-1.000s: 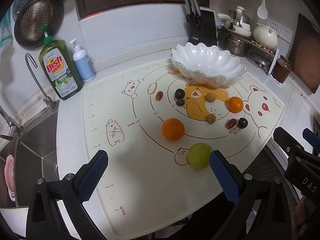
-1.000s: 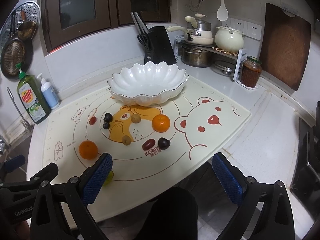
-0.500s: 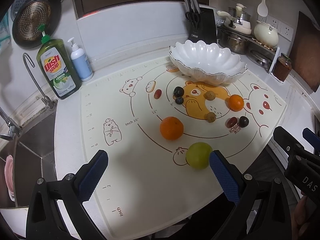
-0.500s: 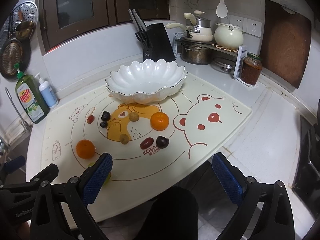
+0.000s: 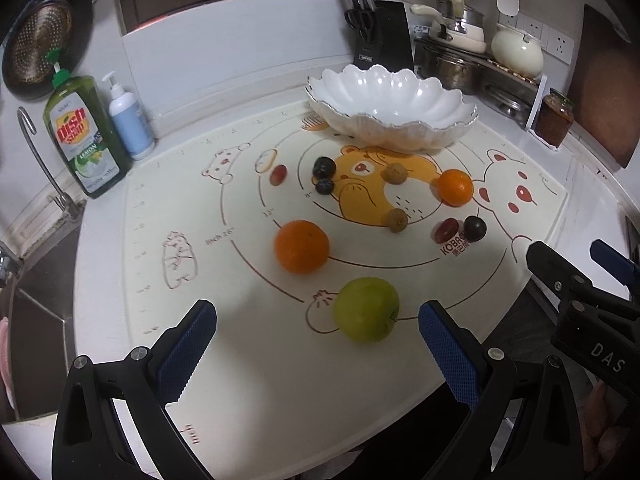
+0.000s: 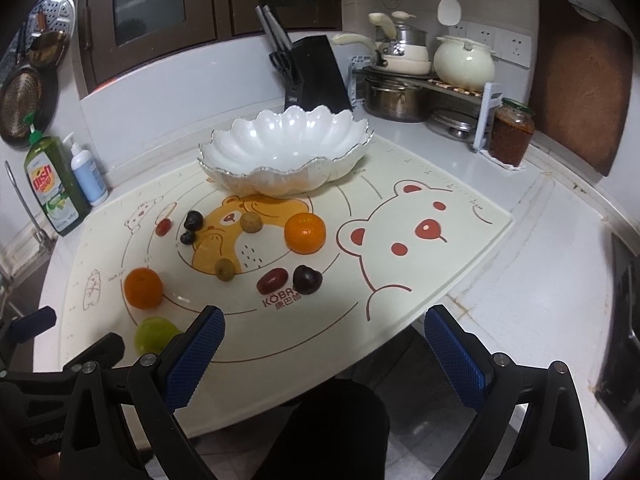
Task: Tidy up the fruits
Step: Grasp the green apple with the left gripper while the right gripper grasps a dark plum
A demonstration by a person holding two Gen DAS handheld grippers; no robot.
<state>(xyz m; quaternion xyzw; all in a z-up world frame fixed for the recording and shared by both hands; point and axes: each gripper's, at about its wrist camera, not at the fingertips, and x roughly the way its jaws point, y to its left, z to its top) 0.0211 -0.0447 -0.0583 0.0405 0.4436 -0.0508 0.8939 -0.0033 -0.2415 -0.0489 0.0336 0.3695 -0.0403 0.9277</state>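
Gaping wide and holding nothing, the jaws of the left gripper hang over the near part of the bear-print mat. A green apple lies on the mat just ahead of them, nearer the right blue pad but not touching it. The right gripper hangs at the mat's near edge, its jaws likewise wide and empty; in its own view the apple sits partly behind its left pad.

Beyond the apple, a large orange rests on the mat. Farther on: two brownish longans, one behind the other; a red grape touching or nearly touching a dark plum; a smaller orange at the right. At the left of the printed bear face lie two dark fruits close together and one red grape just beside them.

A white scalloped bowl stands upright at the far edge of the mat, empty as far as can be seen. All fruit is on the mat, none in the bowl.

On the worktop behind: a dish soap bottle at far left, a knife block behind the bowl, a jar at right.
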